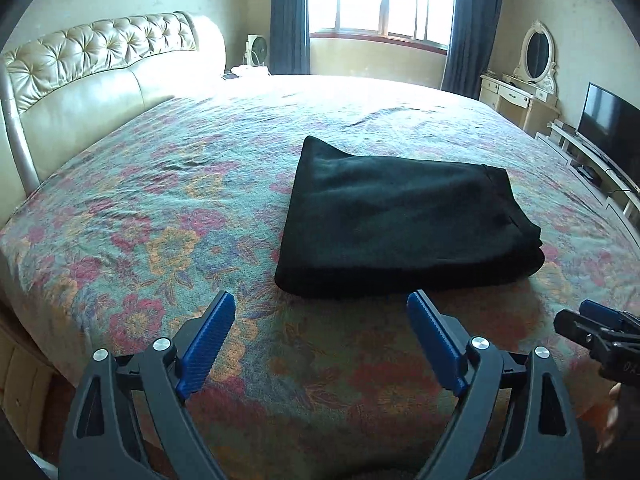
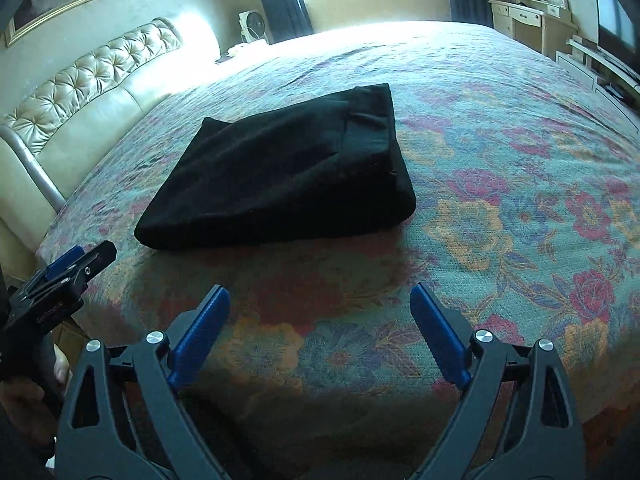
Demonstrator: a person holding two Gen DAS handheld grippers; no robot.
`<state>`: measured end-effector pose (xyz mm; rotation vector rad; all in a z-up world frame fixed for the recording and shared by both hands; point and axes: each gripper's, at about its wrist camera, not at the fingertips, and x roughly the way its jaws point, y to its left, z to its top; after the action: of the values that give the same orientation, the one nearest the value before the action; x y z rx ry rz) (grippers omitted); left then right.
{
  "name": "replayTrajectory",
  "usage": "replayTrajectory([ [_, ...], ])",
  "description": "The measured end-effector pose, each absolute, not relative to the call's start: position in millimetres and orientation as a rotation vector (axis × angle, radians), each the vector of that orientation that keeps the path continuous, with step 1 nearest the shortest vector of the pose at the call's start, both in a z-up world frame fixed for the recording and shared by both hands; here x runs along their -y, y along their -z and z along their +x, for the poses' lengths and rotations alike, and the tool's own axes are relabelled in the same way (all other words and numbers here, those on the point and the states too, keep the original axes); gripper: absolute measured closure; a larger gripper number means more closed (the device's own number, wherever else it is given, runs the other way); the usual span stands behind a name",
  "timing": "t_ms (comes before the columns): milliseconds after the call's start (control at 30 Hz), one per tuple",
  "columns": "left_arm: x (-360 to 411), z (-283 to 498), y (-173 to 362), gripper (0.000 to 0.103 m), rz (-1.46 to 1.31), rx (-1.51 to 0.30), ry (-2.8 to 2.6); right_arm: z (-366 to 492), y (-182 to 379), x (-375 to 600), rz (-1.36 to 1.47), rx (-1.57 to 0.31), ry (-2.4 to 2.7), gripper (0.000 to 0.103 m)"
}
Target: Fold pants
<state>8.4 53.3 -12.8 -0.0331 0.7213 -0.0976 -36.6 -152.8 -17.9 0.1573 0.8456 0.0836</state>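
Left hand-held gripper (image 1: 320,320) first: jaws spread wide, blue pads (image 1: 212,340) bare, nothing between them. It hangs over the flowered bedspread (image 1: 120,240) just short of the near edge of the pants (image 1: 400,220), apart from the cloth, tipped downward toward the bed. Released, plain and simple.

Over to the right hand-held gripper (image 2: 320,316), and it's the same story: jaws wide apart, pads (image 2: 438,340) empty, bedspread showing through the gap. It too tilts down at the bed (image 2: 520,140), with the pants up ahead and off to its left, well clear of the fingertips. Each gripper catches its partner at the frame edge: the right one pokes in at the right border of the left view, the left one at the left border of the right view, with part of a hand (image 2: 24,396) wrapped on its handle. So the two sit side by side, close to the near edge of the bed.

Now the pants themselves: black, stacked in a compact thick packet, lying flat in the middle of the bed, layered edges showing on the side toward the television (image 1: 612,128). That tidy stack reads to me as a finished fold, which would explain why both grippers are empty and standing off: nothing left to hold. The packet looks heavy enough to stay put.

Beyond that, the tufted headboard (image 1: 100,60) on the left and the bright window (image 1: 380,0) straight ahead.
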Motion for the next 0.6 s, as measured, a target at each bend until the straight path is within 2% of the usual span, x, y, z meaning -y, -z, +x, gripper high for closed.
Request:
replayTrajectory([
  [400,-35,-28,-3,0.015,0.057,-0.63,0.047,-56,8,123,0.11,-0.83,-0.11,0.011],
  [600,-27,-30,6,0.015,0.037,-0.701,0.118,-59,9,124,0.111,-0.833,-0.101,0.011],
])
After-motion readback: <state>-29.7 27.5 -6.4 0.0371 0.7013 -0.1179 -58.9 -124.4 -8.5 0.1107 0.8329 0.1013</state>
